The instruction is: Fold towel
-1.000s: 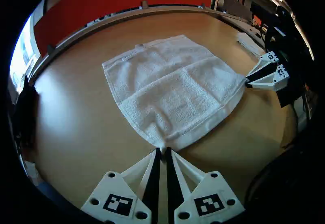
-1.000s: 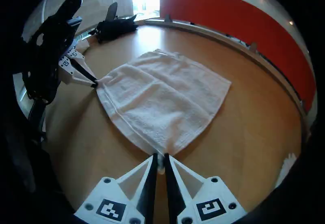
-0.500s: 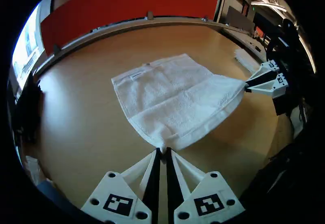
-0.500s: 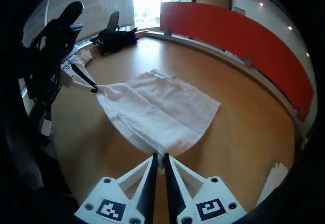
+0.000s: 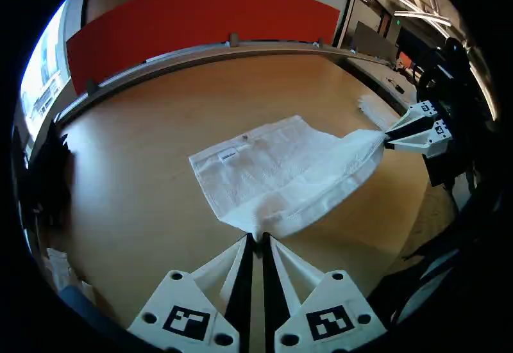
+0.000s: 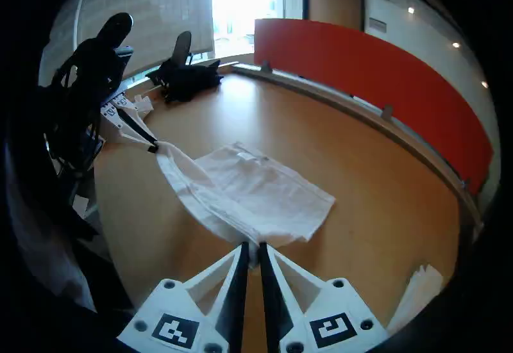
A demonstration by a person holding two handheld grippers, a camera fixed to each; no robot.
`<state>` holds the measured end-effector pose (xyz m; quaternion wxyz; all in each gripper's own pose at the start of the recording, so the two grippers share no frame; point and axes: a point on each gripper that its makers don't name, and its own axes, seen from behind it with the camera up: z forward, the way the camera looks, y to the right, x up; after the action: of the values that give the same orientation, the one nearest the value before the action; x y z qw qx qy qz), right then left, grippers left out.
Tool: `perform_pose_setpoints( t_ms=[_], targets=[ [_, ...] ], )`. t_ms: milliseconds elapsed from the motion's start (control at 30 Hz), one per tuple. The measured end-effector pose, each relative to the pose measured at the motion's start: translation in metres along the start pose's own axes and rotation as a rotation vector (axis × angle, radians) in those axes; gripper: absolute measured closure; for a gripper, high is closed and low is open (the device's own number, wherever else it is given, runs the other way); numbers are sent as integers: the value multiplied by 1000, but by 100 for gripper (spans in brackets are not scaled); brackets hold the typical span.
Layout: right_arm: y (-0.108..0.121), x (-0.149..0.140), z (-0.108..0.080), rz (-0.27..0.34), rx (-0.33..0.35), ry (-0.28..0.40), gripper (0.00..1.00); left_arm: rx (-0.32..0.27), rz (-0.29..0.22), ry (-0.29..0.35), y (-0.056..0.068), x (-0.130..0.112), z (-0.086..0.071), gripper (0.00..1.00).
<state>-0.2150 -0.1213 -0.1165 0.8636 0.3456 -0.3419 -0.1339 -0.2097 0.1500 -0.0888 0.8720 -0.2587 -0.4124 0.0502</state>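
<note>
A white towel (image 5: 282, 167) lies partly on the wooden table (image 5: 141, 161), its near edge lifted off the surface and stretched between both grippers. My left gripper (image 5: 256, 241) is shut on one near corner. My right gripper (image 6: 252, 257) is shut on the other near corner, and it is also seen farther off as the right gripper (image 5: 386, 140) in the left gripper view. In the right gripper view the towel (image 6: 256, 189) hangs from the left gripper (image 6: 154, 148) across to my fingers, while its far half, with a small label, rests flat on the table (image 6: 359, 180).
A red partition (image 5: 192, 20) runs along the table's far edge. A dark bundle (image 6: 186, 74) sits at the table's end near the window. White folded cloth (image 6: 417, 292) lies by the right gripper's side, and the same folded cloth (image 5: 375, 106) shows near the far gripper.
Both grippers have risen with the towel's near corners. The near half has come off the table and the towel looks smaller and farther below.
</note>
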Motion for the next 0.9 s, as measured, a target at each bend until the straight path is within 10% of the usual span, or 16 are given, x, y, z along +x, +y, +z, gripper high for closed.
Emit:
perform_pose_setpoints(
  t_ms=[900],
  targets=[
    [-7,10,-22,1,17,-10,87,-50,-28,50,11,25,-28,90]
  ],
)
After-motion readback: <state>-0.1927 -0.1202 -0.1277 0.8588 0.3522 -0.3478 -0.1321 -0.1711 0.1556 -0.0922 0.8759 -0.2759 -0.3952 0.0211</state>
